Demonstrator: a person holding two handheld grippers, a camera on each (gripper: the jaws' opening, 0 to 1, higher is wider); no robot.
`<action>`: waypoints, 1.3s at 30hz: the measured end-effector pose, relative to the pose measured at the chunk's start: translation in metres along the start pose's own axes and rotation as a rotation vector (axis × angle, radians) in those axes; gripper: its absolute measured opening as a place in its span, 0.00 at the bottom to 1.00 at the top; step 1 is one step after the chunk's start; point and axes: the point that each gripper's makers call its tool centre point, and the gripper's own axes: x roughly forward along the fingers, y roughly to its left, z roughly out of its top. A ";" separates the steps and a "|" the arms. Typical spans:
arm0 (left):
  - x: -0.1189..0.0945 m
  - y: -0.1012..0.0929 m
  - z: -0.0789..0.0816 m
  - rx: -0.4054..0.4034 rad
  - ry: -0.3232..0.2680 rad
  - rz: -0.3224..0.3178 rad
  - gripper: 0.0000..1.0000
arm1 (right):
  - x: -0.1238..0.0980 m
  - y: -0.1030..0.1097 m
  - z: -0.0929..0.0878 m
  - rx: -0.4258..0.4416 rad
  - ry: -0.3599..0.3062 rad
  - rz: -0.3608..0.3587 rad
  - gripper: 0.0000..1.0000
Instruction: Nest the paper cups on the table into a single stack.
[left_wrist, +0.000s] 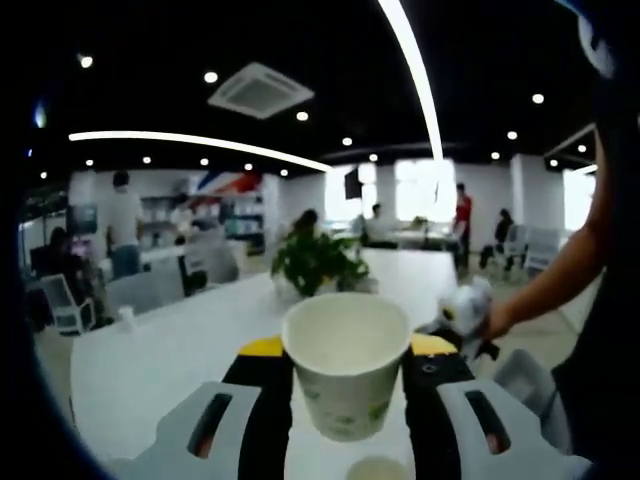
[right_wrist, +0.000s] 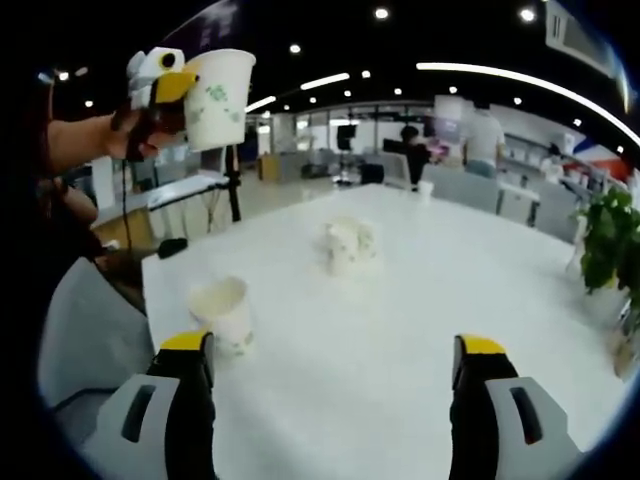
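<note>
Left claw (left_wrist: 348, 370) clamps an upright paper cup (left_wrist: 347, 372) between both jaws, above the white desk (left_wrist: 160, 350) | right claw (right_wrist: 330, 370) open and unloaded; second cup (right_wrist: 224, 312) upright just beyond its left jaw; third cup (right_wrist: 350, 244) farther out, mid-desk; held cup raised at upper left.

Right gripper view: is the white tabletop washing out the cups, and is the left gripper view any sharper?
Right gripper view: the bright table swallows the far cups, soft and low in contrast; the near cup reads better. Left gripper view: the held cup is fairly sharp between the left gripper jaws; background blurred, ceiling strips bowed by fisheye.
</note>
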 end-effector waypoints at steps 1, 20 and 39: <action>0.000 0.000 -0.001 0.002 0.001 0.001 0.41 | 0.000 0.001 0.000 0.002 -0.003 0.002 0.98; 0.006 -0.012 -0.026 0.035 -0.006 -0.015 0.41 | -0.002 -0.001 -0.001 0.018 -0.007 -0.001 0.99; 0.010 -0.014 -0.053 0.017 -0.004 -0.003 0.41 | -0.004 0.000 -0.002 0.017 -0.006 0.007 1.00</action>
